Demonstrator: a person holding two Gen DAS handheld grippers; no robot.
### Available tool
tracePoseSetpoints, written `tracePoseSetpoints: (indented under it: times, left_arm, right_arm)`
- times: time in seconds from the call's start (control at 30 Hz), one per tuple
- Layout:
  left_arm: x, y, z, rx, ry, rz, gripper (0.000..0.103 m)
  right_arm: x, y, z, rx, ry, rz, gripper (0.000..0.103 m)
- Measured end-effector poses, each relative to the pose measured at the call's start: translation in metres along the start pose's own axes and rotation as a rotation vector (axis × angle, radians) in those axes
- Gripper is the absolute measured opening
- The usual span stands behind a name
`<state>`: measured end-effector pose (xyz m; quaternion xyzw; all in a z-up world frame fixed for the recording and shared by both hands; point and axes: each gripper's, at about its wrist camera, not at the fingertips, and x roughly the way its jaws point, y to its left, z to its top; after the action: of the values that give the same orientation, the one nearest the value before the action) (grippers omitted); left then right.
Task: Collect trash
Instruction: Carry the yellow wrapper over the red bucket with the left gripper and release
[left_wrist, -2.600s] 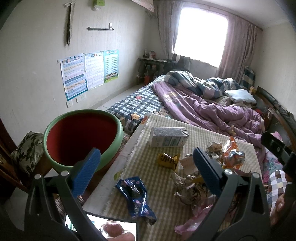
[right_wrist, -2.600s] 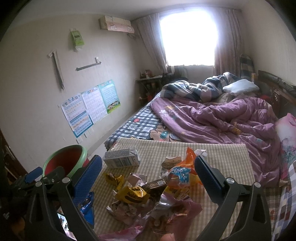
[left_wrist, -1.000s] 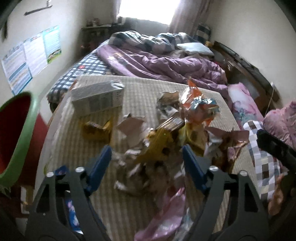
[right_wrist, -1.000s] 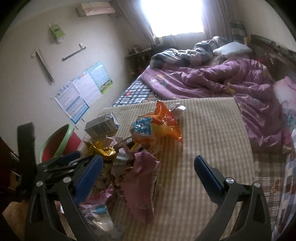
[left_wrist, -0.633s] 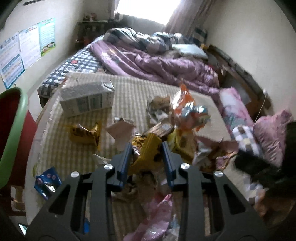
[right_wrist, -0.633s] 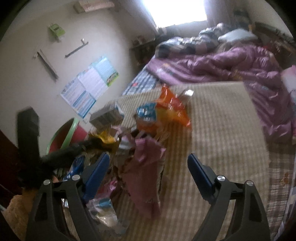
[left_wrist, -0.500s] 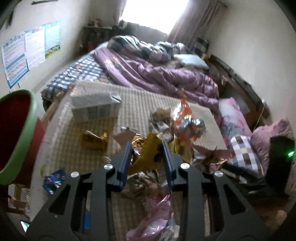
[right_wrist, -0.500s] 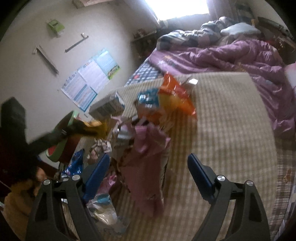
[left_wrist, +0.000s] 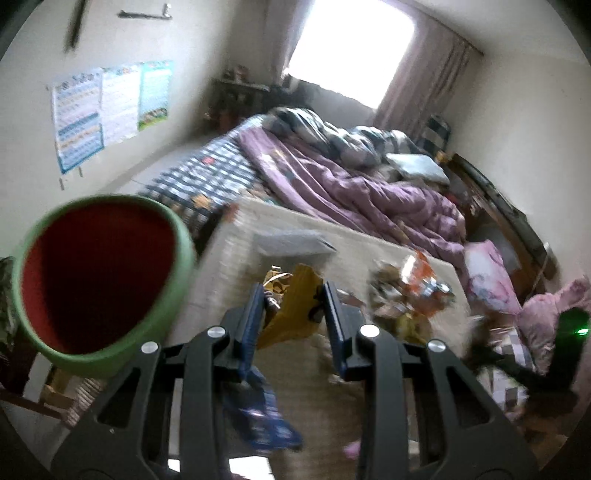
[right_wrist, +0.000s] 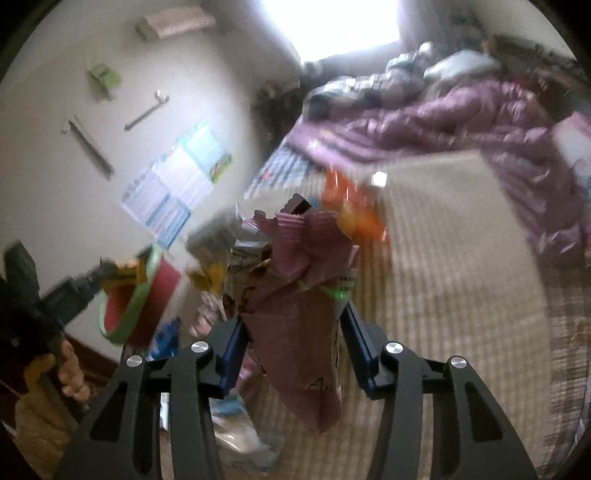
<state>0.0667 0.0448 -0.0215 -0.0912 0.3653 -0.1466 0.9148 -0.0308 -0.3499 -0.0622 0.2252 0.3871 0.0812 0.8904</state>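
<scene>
Left fingers (left_wrist: 255, 317) clamped on yellow wrapper (left_wrist: 291, 310); right on pink bag (right_wrist: 295, 295).

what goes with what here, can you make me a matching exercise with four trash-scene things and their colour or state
Things:
1. left gripper
2. right gripper
3. bin
4. blue wrapper

States:
a. green rim, red inside
b. shut on pink wrapper
c. lying on the mat
d. shut on yellow wrapper

Pairs: 1-d, 2-b, 3-a, 4-c
</scene>
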Motion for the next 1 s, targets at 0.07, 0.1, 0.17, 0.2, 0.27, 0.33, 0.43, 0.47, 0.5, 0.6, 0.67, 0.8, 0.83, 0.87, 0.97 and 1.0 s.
tracePoseSetpoints:
  times: [0.07,0.1,0.17,0.2,0.27,0.33,0.43,0.47,0.5,0.6,0.67,0.8,0.83,0.87,0.97,1.0]
  left_arm:
    - [-0.008,0.018,0.006,-0.006,-0.025,0.032,0.032]
    - [-0.011,0.03,0.01,-0.007,-0.034,0.053,0.032]
    - [-0.014,0.046,0.013,-0.011,-0.043,0.078,0.032]
    - [-0.016,0.055,0.015,-0.014,-0.046,0.089,0.032]
    - [-0.019,0.077,0.017,-0.025,-0.047,0.114,0.032]
    - [-0.02,0.094,0.018,-0.028,-0.042,0.13,0.032]
    - [-0.018,0.116,0.017,-0.015,-0.032,0.159,0.032]
    - [-0.017,0.124,0.017,-0.01,-0.025,0.168,0.032]
    - [-0.015,0.132,0.018,-0.006,-0.017,0.172,0.032]
    - [-0.008,0.151,0.017,0.002,0.001,0.175,0.032]
    - [-0.006,0.16,0.014,0.002,0.013,0.17,0.032]
    - [0.005,0.179,0.015,0.005,0.044,0.158,0.032]
    - [0.009,0.183,0.015,0.006,0.052,0.156,0.032]
    - [0.012,0.187,0.015,0.006,0.06,0.154,0.032]
    - [0.019,0.198,0.015,0.009,0.08,0.157,0.032]
    - [0.022,0.201,0.016,0.008,0.086,0.155,0.032]
  right_arm:
    - [-0.015,0.014,0.009,-0.017,-0.062,-0.011,0.047]
    - [-0.022,0.023,0.013,-0.025,-0.092,-0.011,0.048]
    - [-0.026,0.041,0.021,-0.038,-0.129,0.007,0.048]
    - [-0.025,0.052,0.025,-0.047,-0.139,0.02,0.048]
    - [-0.016,0.077,0.031,-0.078,-0.142,0.051,0.048]
    - [0.0,0.102,0.035,-0.1,-0.127,0.087,0.049]
    - [0.036,0.149,0.041,-0.128,-0.088,0.172,0.049]
    - [0.046,0.162,0.042,-0.135,-0.078,0.191,0.049]
    - [0.056,0.175,0.044,-0.142,-0.067,0.21,0.049]
    - [0.087,0.214,0.047,-0.15,-0.029,0.271,0.049]
    - [0.108,0.236,0.049,-0.143,0.002,0.303,0.049]
    - [0.146,0.266,0.047,-0.124,0.07,0.329,0.049]
    - [0.155,0.271,0.045,-0.125,0.081,0.325,0.049]
    - [0.161,0.277,0.042,-0.127,0.089,0.32,0.049]
    - [0.177,0.287,0.037,-0.127,0.117,0.308,0.049]
    - [0.18,0.293,0.031,-0.128,0.122,0.302,0.049]
